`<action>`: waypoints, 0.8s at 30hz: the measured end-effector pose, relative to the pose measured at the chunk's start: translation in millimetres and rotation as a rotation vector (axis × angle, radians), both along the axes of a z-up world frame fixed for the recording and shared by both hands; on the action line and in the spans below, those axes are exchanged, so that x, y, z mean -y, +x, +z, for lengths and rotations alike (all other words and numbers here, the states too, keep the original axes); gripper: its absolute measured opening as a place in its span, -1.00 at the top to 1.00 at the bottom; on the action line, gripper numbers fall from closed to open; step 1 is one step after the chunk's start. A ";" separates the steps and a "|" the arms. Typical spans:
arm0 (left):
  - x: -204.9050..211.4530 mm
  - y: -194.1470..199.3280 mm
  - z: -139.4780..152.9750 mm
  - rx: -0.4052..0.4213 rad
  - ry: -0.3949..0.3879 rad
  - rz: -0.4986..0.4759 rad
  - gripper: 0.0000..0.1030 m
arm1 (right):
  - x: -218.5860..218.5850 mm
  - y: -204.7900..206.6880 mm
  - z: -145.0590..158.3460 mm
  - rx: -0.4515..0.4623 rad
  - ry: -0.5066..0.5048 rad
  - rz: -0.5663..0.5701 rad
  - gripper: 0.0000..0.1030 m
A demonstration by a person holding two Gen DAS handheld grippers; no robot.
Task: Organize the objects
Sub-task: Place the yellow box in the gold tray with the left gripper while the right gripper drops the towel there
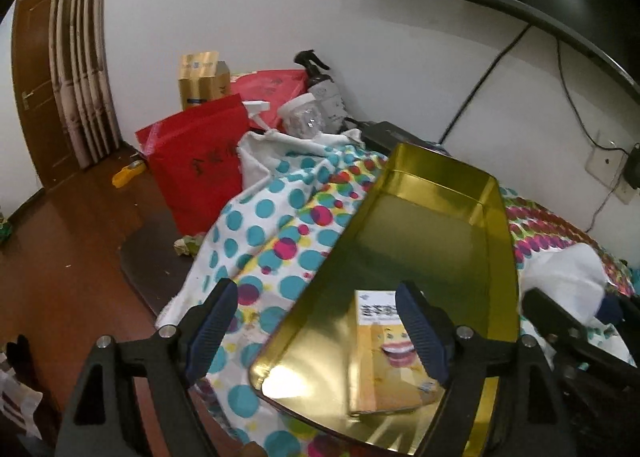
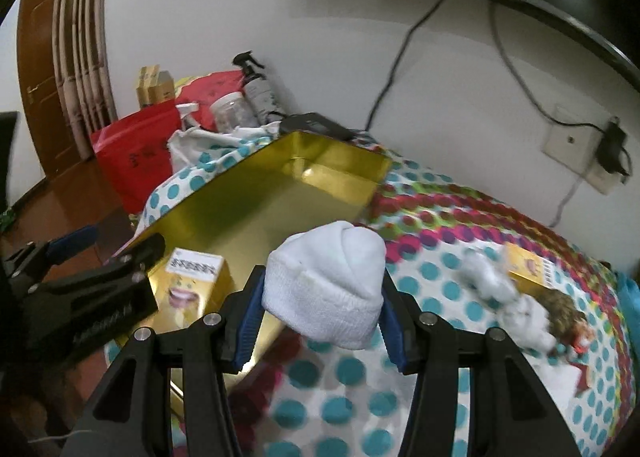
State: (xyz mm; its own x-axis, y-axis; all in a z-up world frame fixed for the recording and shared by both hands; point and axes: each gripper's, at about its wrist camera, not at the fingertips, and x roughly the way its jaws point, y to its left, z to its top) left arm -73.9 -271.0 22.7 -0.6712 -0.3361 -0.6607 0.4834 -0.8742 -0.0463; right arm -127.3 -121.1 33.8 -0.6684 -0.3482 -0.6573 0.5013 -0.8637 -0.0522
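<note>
left wrist: left gripper (image 1: 320, 327) spread wide, holding nothing, over gold tin (image 1: 496, 241) near yellow box (image 1: 390, 361); keep it clear.
right wrist: right gripper (image 2: 322, 315) clenched on white sock roll (image 2: 326, 283) beside the tin's rim; carry over tin, lower, then release.

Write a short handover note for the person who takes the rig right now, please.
Right gripper: shut on white sock, held at the near edge of the gold tray.
Left gripper: open, holds nothing, at the tray's near end.
Done: one yellow box lies in the tray.
Left: put the sock in the tray; second yellow box and fluffy items remain on the dotted cloth.
</note>
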 end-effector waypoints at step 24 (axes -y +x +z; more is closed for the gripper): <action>26.7 -0.2 -12.9 0.026 0.055 0.064 -0.61 | 65.2 -47.5 -31.6 0.082 0.059 0.019 -0.01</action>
